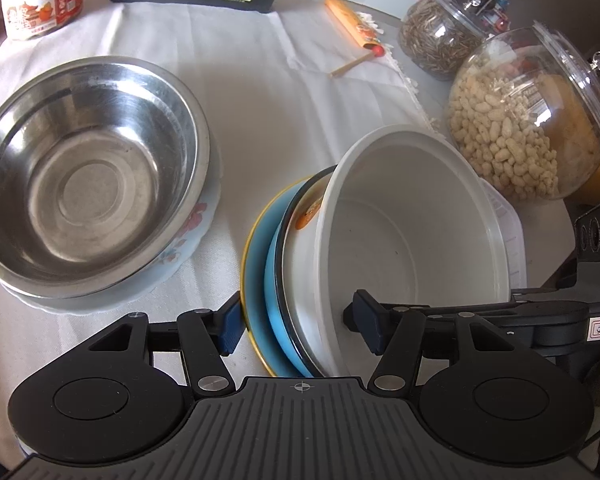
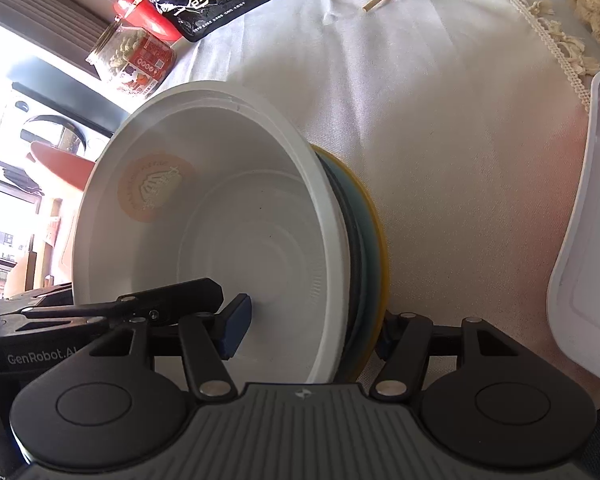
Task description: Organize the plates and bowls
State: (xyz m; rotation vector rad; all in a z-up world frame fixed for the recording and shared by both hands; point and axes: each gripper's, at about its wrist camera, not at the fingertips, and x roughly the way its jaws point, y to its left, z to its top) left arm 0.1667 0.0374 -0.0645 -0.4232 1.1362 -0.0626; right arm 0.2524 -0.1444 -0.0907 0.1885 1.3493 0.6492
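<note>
Your left gripper [image 1: 300, 322] is clamped across a tilted stack: 1 pad sits outside the blue plate [image 1: 274, 276], the other inside the white bowl [image 1: 400, 232]. Between them is a third dish [image 1: 300, 232] with a dark rim and orange print; the stack is pinched edge-on and stands nearly upright.

Your right gripper [image 2: 310, 330] grips the same stack from the opposite side, half open around it, with its left pad inside the white bowl [image 2: 236, 216] and its right finger behind the yellow-rimmed plate [image 2: 374, 248]. That right pad is mostly hidden by the plate's edge, so you cannot tell how firmly it presses.

The stack's bottom edge is cut off behind both gripper bodies, so you cannot tell whether it touches the table [image 1: 268, 92].

Left of your left gripper and further ahead, a steel bowl [image 1: 92, 176] rests in a flowered dish [image 1: 188, 240]. Right of your right gripper lies a white tray [image 2: 584, 248], cut off at the frame edge.
</note>
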